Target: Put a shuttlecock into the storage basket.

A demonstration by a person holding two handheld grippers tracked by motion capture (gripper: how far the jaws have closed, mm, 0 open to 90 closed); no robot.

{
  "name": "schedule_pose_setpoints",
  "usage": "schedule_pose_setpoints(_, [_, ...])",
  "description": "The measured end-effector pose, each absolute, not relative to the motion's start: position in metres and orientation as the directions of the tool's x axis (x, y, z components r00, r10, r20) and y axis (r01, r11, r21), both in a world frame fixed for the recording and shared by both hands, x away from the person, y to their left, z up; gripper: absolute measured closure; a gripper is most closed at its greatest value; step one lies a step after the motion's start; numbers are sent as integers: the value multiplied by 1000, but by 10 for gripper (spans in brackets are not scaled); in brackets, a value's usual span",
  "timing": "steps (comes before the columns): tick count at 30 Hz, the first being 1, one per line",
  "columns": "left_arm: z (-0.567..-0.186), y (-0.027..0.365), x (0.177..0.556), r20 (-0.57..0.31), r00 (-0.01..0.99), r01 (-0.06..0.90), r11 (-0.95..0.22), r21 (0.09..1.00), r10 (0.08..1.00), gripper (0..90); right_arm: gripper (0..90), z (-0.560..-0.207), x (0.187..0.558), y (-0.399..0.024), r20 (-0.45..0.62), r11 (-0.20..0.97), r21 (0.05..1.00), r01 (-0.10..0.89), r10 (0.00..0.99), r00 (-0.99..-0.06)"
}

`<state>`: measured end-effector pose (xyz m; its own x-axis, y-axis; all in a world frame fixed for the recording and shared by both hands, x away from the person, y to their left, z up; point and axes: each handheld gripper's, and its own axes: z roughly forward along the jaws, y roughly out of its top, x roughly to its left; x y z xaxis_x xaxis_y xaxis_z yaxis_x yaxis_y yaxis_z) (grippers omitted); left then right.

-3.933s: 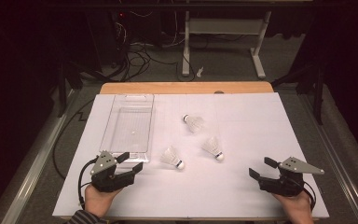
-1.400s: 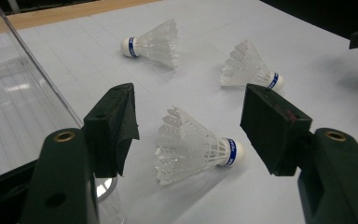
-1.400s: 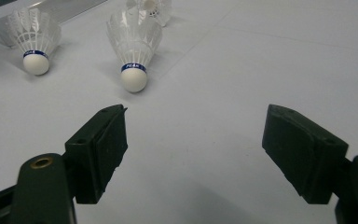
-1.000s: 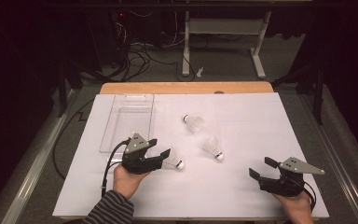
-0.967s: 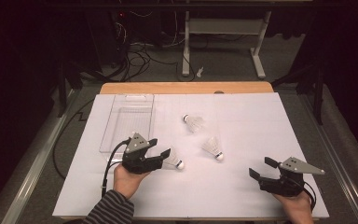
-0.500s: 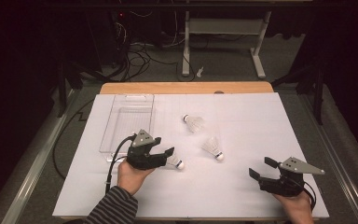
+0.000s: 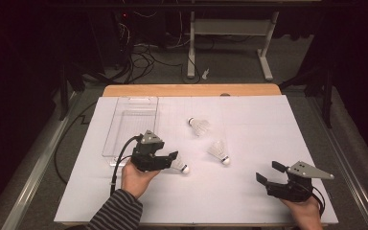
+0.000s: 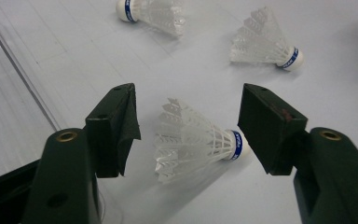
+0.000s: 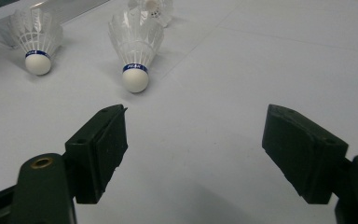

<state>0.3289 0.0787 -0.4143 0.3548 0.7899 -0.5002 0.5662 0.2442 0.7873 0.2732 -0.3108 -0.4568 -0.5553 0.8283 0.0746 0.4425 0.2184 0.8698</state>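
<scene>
Three white shuttlecocks with blue bands lie on the white table cover. The nearest shuttlecock (image 7: 179,166) (image 8: 196,142) lies on its side between the jaws of my left gripper (image 7: 168,160) (image 8: 189,121), which is open; the jaws stand apart from it on both sides. A second shuttlecock (image 7: 219,151) (image 8: 265,42) lies just right of it, and a third shuttlecock (image 7: 199,126) (image 8: 154,11) lies farther back. My right gripper (image 7: 269,172) (image 9: 196,135) rests open at the front right with nothing between its jaws, and it faces the second shuttlecock (image 9: 135,39).
A clear plastic tray (image 7: 132,127) (image 8: 9,107) lies at the back left, just behind my left gripper. The white cover (image 7: 268,124) spans the table, with a wooden edge (image 7: 191,90) at the back. Cables and a desk frame stand on the floor beyond.
My left gripper has moved right and forward from the front left to the nearest shuttlecock, which now lies between its open jaws. The right gripper has not moved.
</scene>
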Motion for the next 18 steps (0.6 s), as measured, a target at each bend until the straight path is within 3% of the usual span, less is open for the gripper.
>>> schedule_pose_setpoints(18, [-417,69,338,-443,306,668,142,730,843,442,226,-457,273,-310,74,223,867,446,827,-558])
